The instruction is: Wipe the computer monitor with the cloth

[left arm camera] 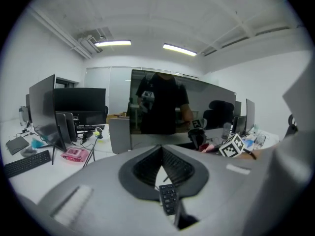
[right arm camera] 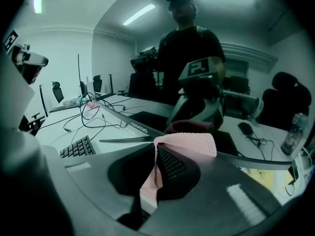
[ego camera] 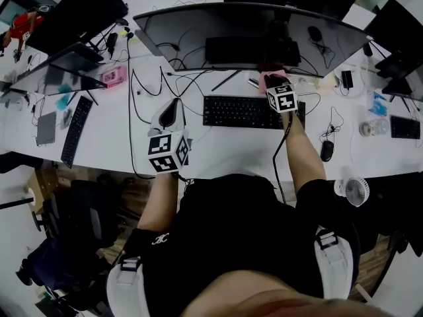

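Overhead, in the head view, the curved monitor (ego camera: 198, 35) stands at the back of the white surface (ego camera: 221, 154), with a black keyboard (ego camera: 244, 111) lying in front of it. The right tool (ego camera: 273, 84) reaches over the keyboard's right end to the screen's lower edge. The pink cloth (ego camera: 266, 77) sits at its tip, right against that edge. The left tool (ego camera: 173, 104) hovers just left of the keyboard, apart from the monitor and pointing toward it. A black mouse (ego camera: 326, 150) lies to the right of the keyboard, and a small white fan (ego camera: 357, 190) sits near the surface's front edge.

In the left gripper view, the left tool's jaws are pressed together with nothing between them. A strip of the keyboard shows through the slit below where they meet. Ahead, the dark screen mirrors the person.

In the right gripper view, the right tool's jaws are clamped on the cloth. The fabric is pinched between the pads and folds up over the right pad. The cloth's top edge lies at the monitor's bottom bezel, and a dark reflection of it shows directly above. The screen also mirrors the person and the tool's marker cube.
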A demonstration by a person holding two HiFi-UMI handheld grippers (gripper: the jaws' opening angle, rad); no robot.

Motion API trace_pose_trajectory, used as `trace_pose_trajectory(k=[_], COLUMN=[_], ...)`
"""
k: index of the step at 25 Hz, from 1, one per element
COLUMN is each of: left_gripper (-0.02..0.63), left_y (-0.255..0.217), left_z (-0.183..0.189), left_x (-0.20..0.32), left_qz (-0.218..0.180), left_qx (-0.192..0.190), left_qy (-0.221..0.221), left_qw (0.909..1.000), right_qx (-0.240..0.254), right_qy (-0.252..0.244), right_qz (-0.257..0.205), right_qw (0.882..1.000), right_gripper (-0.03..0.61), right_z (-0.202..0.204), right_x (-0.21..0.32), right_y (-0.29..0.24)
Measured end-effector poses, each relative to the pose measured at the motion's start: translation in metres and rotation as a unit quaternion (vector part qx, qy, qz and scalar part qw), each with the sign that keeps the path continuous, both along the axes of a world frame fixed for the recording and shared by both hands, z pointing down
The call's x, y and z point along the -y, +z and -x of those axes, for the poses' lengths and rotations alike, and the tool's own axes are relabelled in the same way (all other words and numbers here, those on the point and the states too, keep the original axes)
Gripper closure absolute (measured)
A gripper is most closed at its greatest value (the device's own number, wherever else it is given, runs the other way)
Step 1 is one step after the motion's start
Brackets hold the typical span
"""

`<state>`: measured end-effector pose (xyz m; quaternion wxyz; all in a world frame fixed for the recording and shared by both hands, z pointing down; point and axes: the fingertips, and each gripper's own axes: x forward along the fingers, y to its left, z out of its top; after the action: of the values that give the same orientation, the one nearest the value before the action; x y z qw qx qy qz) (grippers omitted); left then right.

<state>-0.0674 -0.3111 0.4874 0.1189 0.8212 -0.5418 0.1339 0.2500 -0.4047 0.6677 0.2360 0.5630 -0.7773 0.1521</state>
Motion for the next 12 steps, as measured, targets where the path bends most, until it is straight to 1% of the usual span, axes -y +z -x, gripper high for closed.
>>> trace_pose_trajectory(k=[3, 12], left_gripper=[0.565, 0.565], left_y=[0.000, -0.002], left_z=[0.026, 0.080], left_x=[0.000, 0.001], left_qz=[0.002, -0.002], left_qx=[-0.004, -0.015], left_qy=[-0.015, -0.041], left_qw=[0.9999, 0.9990], right_qx=[-0.004, -0.015], right_qy=[-0.017, -0.062], right_qz=[0.001, 0.004], right_qw=[1.000, 0.998], right_gripper=[0.568, 0.568], right_z=[0.031, 0.110], right_x=[0.008, 0.026], right_y=[-0.003, -0.003])
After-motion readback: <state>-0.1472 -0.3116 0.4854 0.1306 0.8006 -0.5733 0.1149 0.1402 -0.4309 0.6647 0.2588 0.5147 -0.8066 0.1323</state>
